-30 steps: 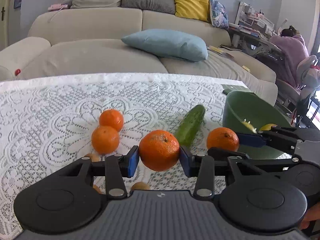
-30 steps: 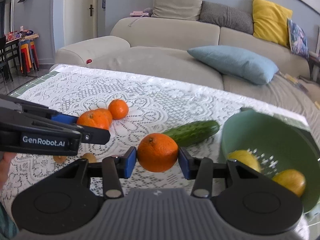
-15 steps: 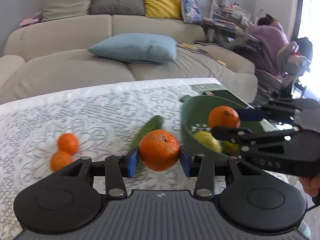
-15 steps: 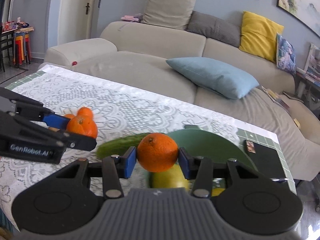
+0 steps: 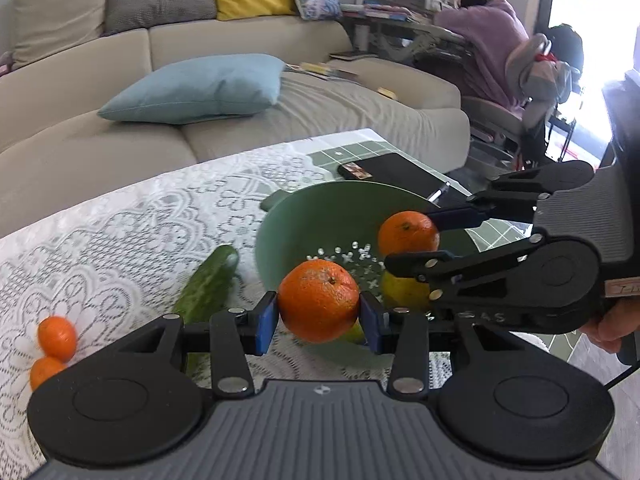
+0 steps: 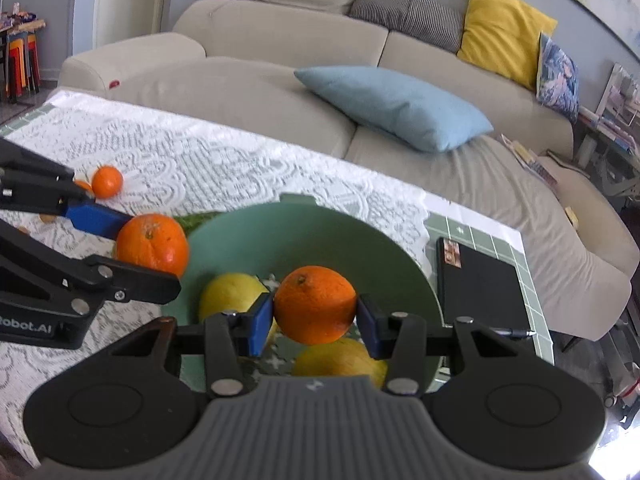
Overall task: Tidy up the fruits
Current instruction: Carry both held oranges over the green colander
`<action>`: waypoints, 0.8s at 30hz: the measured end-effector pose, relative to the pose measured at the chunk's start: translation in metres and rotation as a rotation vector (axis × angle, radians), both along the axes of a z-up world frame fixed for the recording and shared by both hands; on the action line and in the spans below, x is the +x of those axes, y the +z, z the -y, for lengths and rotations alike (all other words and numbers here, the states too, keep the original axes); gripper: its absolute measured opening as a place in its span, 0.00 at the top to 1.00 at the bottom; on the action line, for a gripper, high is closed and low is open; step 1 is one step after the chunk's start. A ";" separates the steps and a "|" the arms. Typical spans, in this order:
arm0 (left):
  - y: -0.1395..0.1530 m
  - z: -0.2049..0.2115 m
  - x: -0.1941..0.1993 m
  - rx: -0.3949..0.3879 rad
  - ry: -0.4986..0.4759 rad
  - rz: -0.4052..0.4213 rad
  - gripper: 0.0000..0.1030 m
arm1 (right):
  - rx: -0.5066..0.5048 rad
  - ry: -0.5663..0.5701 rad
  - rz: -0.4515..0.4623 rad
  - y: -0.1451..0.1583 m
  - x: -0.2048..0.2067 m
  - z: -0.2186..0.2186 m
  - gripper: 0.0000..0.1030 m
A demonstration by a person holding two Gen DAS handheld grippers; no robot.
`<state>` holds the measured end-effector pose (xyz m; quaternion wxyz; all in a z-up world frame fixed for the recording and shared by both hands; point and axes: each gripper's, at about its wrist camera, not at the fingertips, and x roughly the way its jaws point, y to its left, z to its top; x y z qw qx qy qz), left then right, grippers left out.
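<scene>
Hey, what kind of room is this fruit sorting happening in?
Most likely a home living room: a long beige sofa with cushions, including a yellow cushion, stands right behind a table under a lace tablecloth, and framed pictures hang on the wall.

My left wrist camera looks forward and down along its fingers, close above the green bowl [image 5: 304, 216]. My right wrist camera faces the same way from the other side. Both views share the bowl, the lace tablecloth [image 6: 192, 160] and the sofa [image 5: 248, 40].

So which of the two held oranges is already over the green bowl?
The orange in the right gripper, above the green bowl. The left gripper's orange hangs at the rim.
</scene>
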<state>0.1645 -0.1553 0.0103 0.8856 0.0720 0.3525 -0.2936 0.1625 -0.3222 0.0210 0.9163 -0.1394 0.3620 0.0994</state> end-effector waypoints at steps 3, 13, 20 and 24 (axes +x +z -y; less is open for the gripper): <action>-0.005 0.005 0.006 0.000 -0.005 -0.029 0.53 | 0.014 0.006 -0.024 -0.004 0.005 0.005 0.58; -0.011 0.018 0.013 0.034 -0.038 -0.033 0.53 | 0.028 0.008 -0.070 -0.018 0.014 0.013 0.58; -0.019 0.026 0.024 0.056 -0.042 -0.065 0.53 | 0.007 0.024 -0.079 -0.017 0.015 0.013 0.58; -0.020 0.025 0.026 0.059 -0.032 -0.062 0.53 | -0.005 0.034 -0.081 -0.017 0.017 0.011 0.58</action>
